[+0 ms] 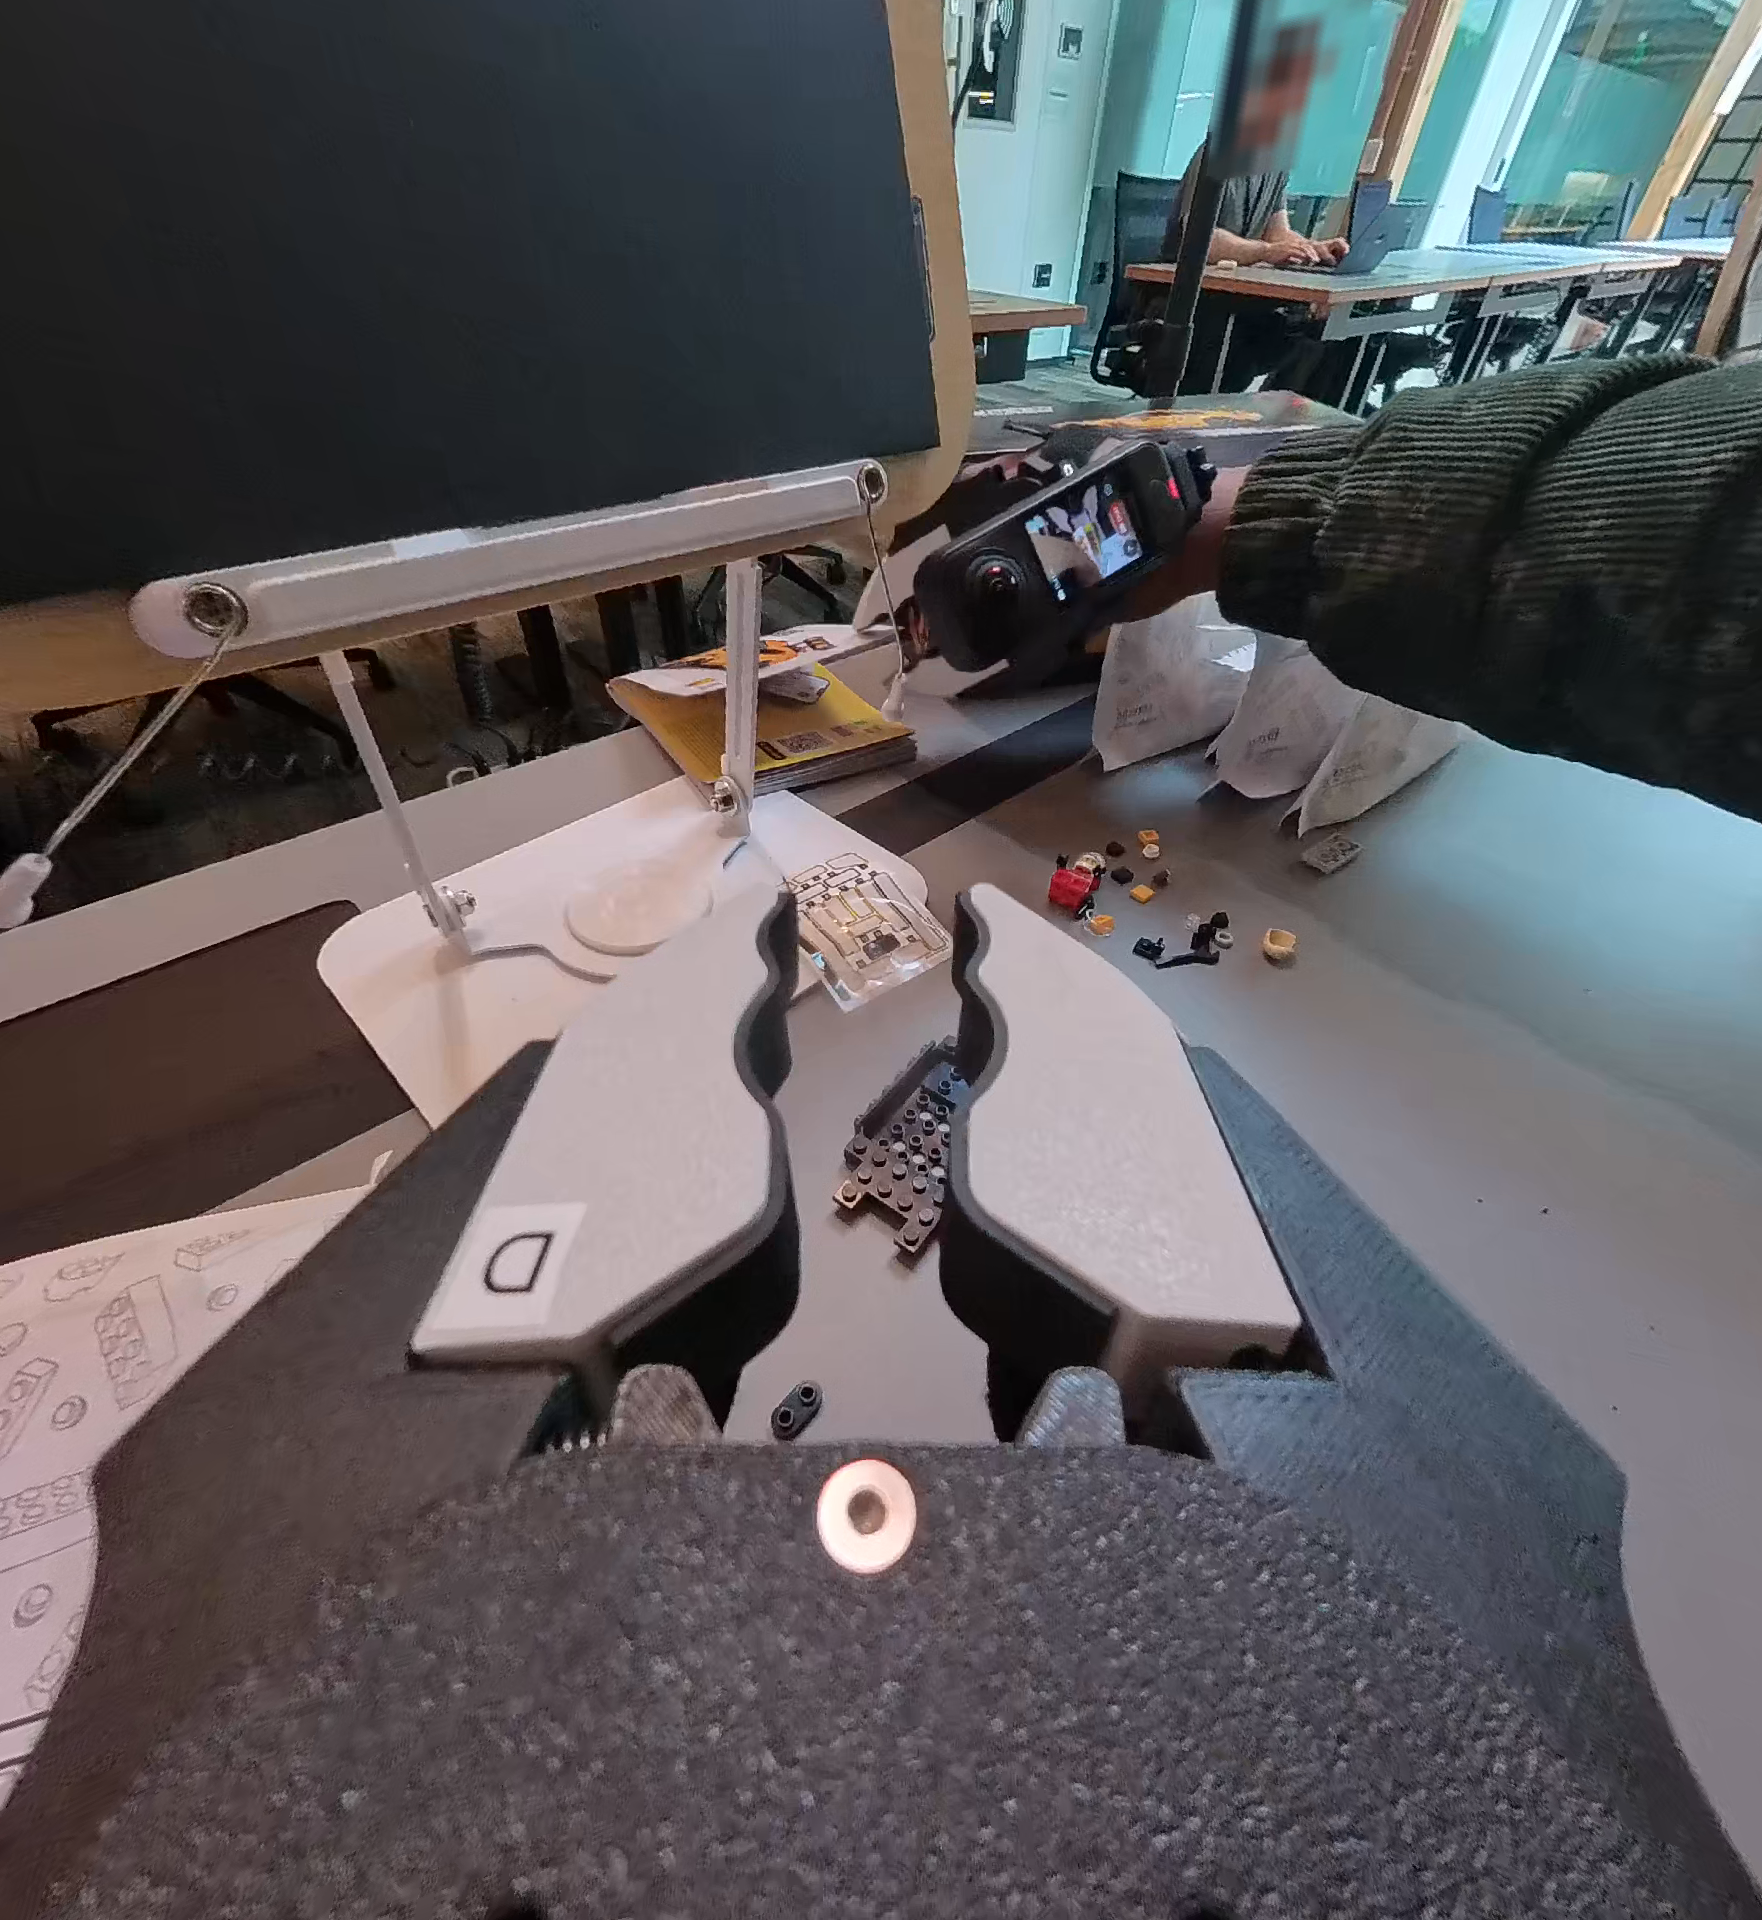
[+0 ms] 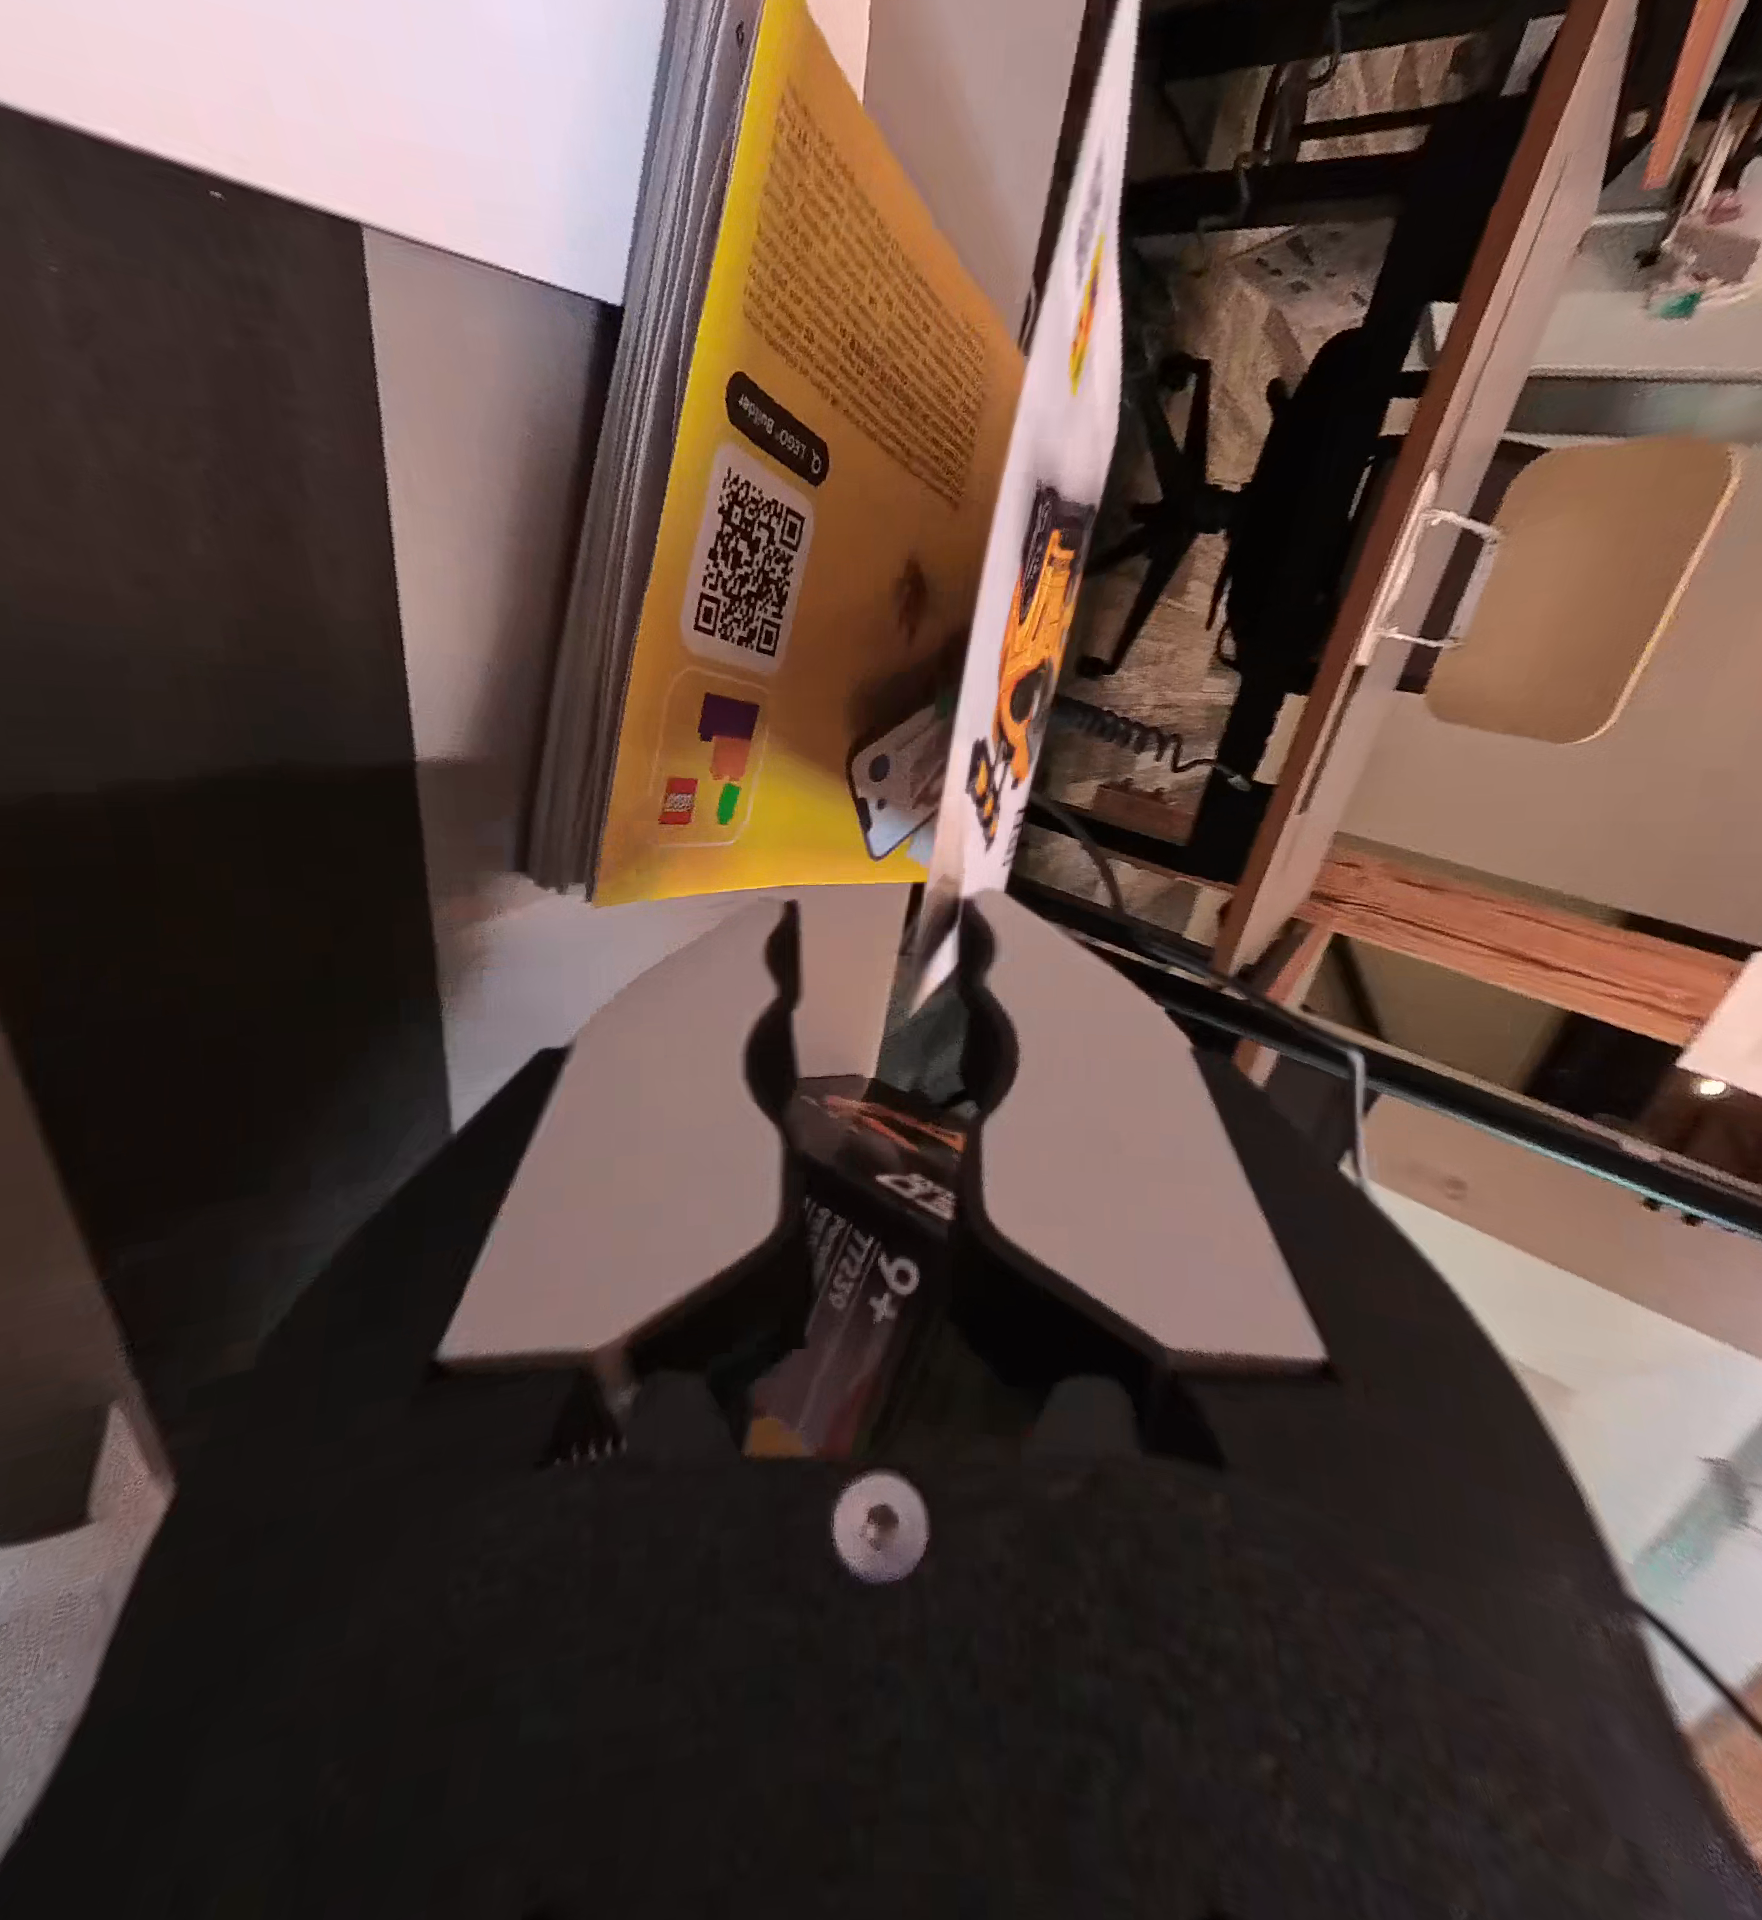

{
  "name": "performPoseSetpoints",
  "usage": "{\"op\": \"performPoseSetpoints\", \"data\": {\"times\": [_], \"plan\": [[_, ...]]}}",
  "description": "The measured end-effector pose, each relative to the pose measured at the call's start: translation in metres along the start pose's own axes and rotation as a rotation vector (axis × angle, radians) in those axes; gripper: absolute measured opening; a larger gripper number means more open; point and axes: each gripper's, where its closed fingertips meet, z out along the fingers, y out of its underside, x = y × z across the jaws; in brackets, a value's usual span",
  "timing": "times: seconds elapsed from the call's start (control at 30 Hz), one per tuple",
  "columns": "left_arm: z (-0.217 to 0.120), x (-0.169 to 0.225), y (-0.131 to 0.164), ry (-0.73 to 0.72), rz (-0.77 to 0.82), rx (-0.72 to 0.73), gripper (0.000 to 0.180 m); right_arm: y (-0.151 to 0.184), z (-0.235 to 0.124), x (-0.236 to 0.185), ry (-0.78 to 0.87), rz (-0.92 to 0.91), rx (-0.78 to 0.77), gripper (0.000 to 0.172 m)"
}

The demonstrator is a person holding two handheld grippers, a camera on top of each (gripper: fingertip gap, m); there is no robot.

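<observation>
Grey tabletop (image 1: 1479, 1143) in an open office carries everything near you. Your left gripper (image 1: 872, 914) hangs with its jaws released. A black studded plate (image 1: 908, 1143) lies between them, hard against the 3 o'clock finger and clear of the other. It looks light, thin and stiff, so I'd take it across its long edges. Loose small bricks (image 1: 1137, 894) sit at 1 o'clock.

Your right gripper (image 2: 877, 935) also has its jaws apart. A white printed sheet (image 2: 1022, 665) rests edge-on against one finger only, beside a yellow booklet (image 2: 835, 468) at 12 o'clock. The sheet looks flimsy and glossy, so pinch it near its edge.
</observation>
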Motion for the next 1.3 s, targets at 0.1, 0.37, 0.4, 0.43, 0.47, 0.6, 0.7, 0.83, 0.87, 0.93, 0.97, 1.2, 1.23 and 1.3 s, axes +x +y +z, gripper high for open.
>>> {"op": "performPoseSetpoints", "data": {"times": [0.1, 0.37, 0.4, 0.43, 0.47, 0.6, 0.7, 0.83, 0.87, 0.93, 0.97, 1.2, 1.23, 1.3], "plan": [[0.0, 0.001, 0.002, 0.002, 0.004, -0.006, 0.027, -0.003, -0.002, 0.007, 0.063, -0.048, -0.008, 0.0], [0.001, 0.005, 0.0, 0.012, 0.007, 0.002, 0.027, -0.009, -0.058, 0.01, 0.13, -0.156, 0.043, 0.0], [0.001, 0.007, -0.001, 0.015, 0.01, 0.002, 0.027, -0.007, -0.066, 0.011, 0.137, -0.152, 0.049, 0.0], [0.002, 0.009, -0.002, 0.018, 0.015, 0.002, 0.028, -0.005, -0.075, 0.012, 0.143, -0.126, 0.059, 0.0], [0.002, 0.011, -0.003, 0.019, 0.021, 0.003, 0.028, -0.002, -0.083, 0.014, 0.143, -0.078, 0.073, 0.0], [0.001, 0.015, -0.009, 0.02, 0.037, 0.013, 0.027, 0.012, -0.114, 0.027, 0.119, 0.251, 0.159, 0.0], [0.0, 0.019, -0.012, 0.023, 0.041, 0.018, 0.027, 0.021, -0.135, 0.04, 0.106, 0.519, 0.243, 0.0], [0.0, 0.022, -0.014, 0.026, 0.046, 0.02, 0.027, 0.037, -0.147, 0.048, 0.056, 0.802, 0.271, 0.0], [0.0, 0.022, -0.014, 0.027, 0.045, 0.019, 0.027, 0.041, -0.149, 0.049, 0.037, 0.884, 0.275, 0.0], [-0.001, 0.023, -0.014, 0.027, 0.05, 0.02, 0.027, 0.047, -0.158, 0.055, 0.013, 1.054, 0.336, 0.0], [-0.001, 0.023, -0.014, 0.027, 0.051, 0.02, 0.027, 0.048, -0.164, 0.06, 0.003, 1.125, 0.379, 0.0], [0.002, 0.027, -0.015, 0.035, 0.062, 0.016, 0.027, 0.05, -0.209, 0.11, 0.1, 1.197, 0.568, 0.0], [0.002, 0.028, -0.016, 0.037, 0.067, 0.017, 0.027, 0.048, -0.217, 0.121, 0.12, 1.185, 0.593, 0.0], [0.001, 0.029, -0.02, 0.043, 0.074, 0.02, 0.028, 0.04, -0.234, 0.142, 0.143, 1.149, 0.641, 0.0]]}}
